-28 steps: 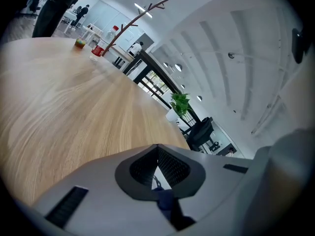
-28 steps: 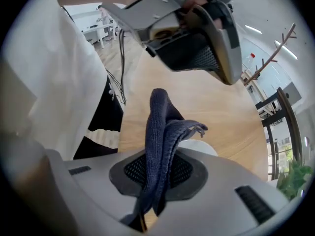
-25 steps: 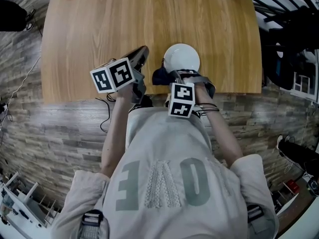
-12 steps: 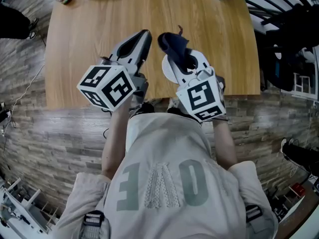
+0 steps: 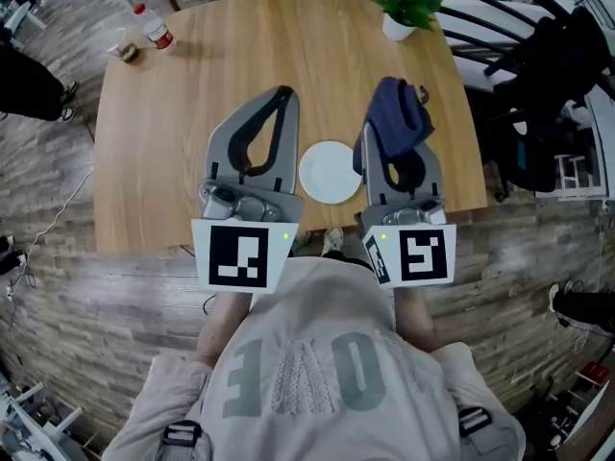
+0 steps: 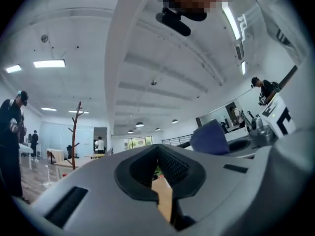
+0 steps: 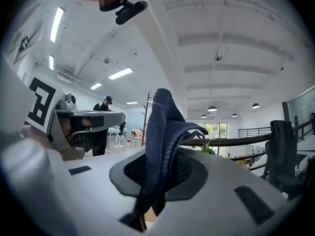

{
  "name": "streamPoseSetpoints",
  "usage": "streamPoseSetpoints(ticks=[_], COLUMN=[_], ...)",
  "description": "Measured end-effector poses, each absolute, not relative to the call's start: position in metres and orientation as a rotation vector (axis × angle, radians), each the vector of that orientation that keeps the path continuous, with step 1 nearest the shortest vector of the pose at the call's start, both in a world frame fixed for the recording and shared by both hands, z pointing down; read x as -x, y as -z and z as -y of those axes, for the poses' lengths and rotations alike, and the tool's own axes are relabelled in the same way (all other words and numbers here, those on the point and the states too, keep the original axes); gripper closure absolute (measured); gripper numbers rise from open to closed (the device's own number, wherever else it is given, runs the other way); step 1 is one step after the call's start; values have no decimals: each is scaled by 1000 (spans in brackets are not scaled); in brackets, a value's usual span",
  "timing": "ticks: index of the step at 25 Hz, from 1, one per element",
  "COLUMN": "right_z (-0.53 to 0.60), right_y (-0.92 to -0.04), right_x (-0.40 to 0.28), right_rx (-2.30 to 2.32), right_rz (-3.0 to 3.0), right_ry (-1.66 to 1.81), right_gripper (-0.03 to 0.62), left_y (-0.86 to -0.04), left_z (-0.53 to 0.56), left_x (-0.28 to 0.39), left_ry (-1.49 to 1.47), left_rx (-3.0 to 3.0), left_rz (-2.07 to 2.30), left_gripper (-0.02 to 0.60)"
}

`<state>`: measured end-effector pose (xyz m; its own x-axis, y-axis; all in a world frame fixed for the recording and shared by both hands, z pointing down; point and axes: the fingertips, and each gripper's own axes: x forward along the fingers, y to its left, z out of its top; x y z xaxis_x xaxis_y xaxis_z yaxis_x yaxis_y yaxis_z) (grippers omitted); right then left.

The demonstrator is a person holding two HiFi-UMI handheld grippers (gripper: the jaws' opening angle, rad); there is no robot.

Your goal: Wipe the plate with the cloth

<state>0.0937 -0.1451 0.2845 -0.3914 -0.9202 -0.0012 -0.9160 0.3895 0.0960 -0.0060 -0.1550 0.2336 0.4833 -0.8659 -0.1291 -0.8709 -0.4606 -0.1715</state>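
A small white plate [image 5: 330, 172] lies on the wooden table [image 5: 183, 113] near its front edge, between my two raised grippers. My right gripper [image 5: 396, 99] is shut on a dark blue cloth [image 5: 396, 115], which bunches over its tip; in the right gripper view the cloth [image 7: 162, 146] hangs pinched between the jaws. My left gripper [image 5: 282, 94] is shut and holds nothing; its pads [image 6: 170, 166] meet in the left gripper view, where the blue cloth [image 6: 212, 137] shows to the right. Both grippers point level, high above the table.
A potted green plant [image 5: 404, 3] stands at the table's far right corner. A small bottle [image 5: 154, 29] and a little jar [image 5: 126, 52] sit at the far left. Black chairs [image 5: 538, 75] stand right of the table. A person stands far left [image 6: 11, 141].
Both grippers have risen from the plate and rolled so their marker cubes face up. The cloth went up with the right gripper, leaving the plate bare on the table.
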Motion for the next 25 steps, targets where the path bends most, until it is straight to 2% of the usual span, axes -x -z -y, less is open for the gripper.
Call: streamPoseSetpoints(ticks=[10, 25], right_z=[128, 132], right_y=[-283, -295], right_x=[-97, -85], right_rx=[-1721, -1661], right_rz=[2570, 2605], right_ry=[130, 44], right_gripper=[537, 537], left_y=[-222, -233], left_z=[149, 145], left_x=[9, 15], left_ry=[-174, -101], left_rx=[2522, 2554], left_rz=[-1515, -1529], left_gripper=[574, 574])
